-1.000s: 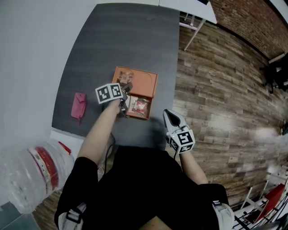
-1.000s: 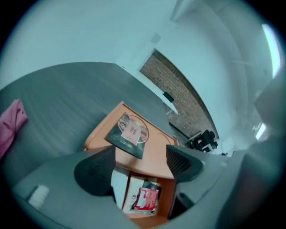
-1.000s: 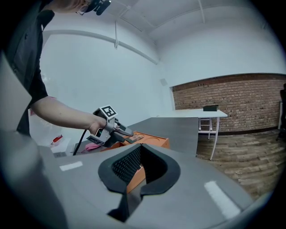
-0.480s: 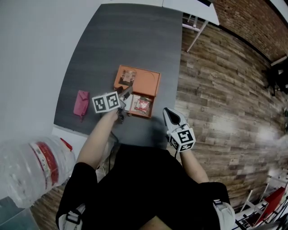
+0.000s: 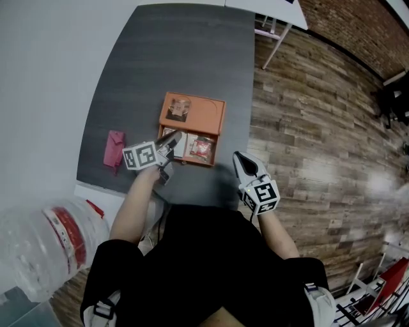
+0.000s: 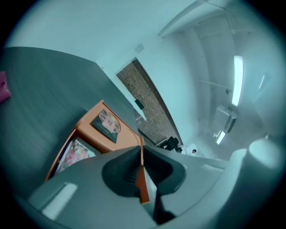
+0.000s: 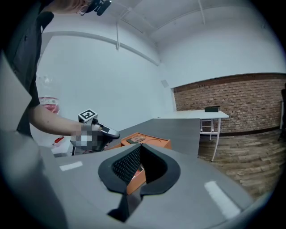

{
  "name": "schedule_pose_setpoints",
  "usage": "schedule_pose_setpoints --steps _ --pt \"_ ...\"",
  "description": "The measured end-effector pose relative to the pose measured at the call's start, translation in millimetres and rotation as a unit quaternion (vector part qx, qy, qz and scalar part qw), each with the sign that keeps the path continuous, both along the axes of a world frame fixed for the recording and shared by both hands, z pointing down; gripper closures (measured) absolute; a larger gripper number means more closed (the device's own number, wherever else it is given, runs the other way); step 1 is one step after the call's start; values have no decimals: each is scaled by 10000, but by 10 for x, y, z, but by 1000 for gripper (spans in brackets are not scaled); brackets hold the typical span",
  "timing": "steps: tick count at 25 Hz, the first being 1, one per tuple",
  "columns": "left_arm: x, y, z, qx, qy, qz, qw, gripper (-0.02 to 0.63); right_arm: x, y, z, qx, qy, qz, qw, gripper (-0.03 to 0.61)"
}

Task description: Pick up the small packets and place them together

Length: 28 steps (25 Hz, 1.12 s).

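An orange tray (image 5: 206, 119) sits near the right edge of the grey table (image 5: 172, 51). A brownish packet (image 5: 179, 109) lies on its far part, and a red-and-white packet (image 5: 202, 148) lies in its near compartment. A pink packet (image 5: 114, 149) lies alone on the table to the tray's left. My left gripper (image 5: 170, 139) hovers at the tray's near left corner; its jaws have just been closing, with nothing between them. In the left gripper view the gripper (image 6: 139, 154) looks over the tray (image 6: 89, 129). My right gripper (image 5: 246, 167) is shut and empty, off the table's near right corner.
A big clear water bottle (image 5: 45, 246) with a red label stands at the lower left beside the table. A white desk (image 5: 268, 9) stands beyond the table's far end. Wooden floor (image 5: 319, 128) lies to the right of the table's edge.
My left gripper has drawn back from over the tray toward the near left, and its jaws have gone from open to shut. The right gripper has kept still.
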<state>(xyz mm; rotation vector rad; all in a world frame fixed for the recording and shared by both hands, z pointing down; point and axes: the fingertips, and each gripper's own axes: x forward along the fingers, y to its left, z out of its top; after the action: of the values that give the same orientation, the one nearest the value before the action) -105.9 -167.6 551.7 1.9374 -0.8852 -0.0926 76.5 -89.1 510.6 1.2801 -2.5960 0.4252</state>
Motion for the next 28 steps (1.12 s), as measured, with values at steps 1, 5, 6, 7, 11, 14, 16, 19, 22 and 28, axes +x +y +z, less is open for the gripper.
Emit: schedule_pose_setpoints --steps 1,5,6,7,11,14,16,19,22,28 --pt "-50 24 -60 93 228 -119 9996 614 1 -7 4 -6 -10 12 10000 577" --pt "-182 167 -170 348 688 -441 9960 614 -56 -40 1 -16 -17 -60 10000 577" --pt "-201 191 -147 395 572 -456 9965 614 -84 -49 1 -16 -12 -98 9999 577" --pt "-220 205 -109 439 360 -444 9974 614 -117 -59 2 -14 -7 -139 9999 577" --pt "-166 240 102 516 -1011 169 9934 605 -249 -73 -12 20 -6 -284 9996 577" --pt "108 321 340 140 -1622 1326 9777 521 -282 -43 14 -15 16 -308 9995 577" --pt "270 351 455 -269 -1553 1786 9712 516 -266 -13 36 -57 12 -248 9997 577" --pt "455 378 539 -754 -1213 2222 9645 475 -206 12 52 -98 -32 -74 9999 577" --pt "575 350 629 -986 -1315 2678 9494 428 -113 12 55 -154 -121 137 9997 577" --pt "603 312 942 -1332 -2098 3110 9174 385 62 21 25 -254 -283 554 9977 577"
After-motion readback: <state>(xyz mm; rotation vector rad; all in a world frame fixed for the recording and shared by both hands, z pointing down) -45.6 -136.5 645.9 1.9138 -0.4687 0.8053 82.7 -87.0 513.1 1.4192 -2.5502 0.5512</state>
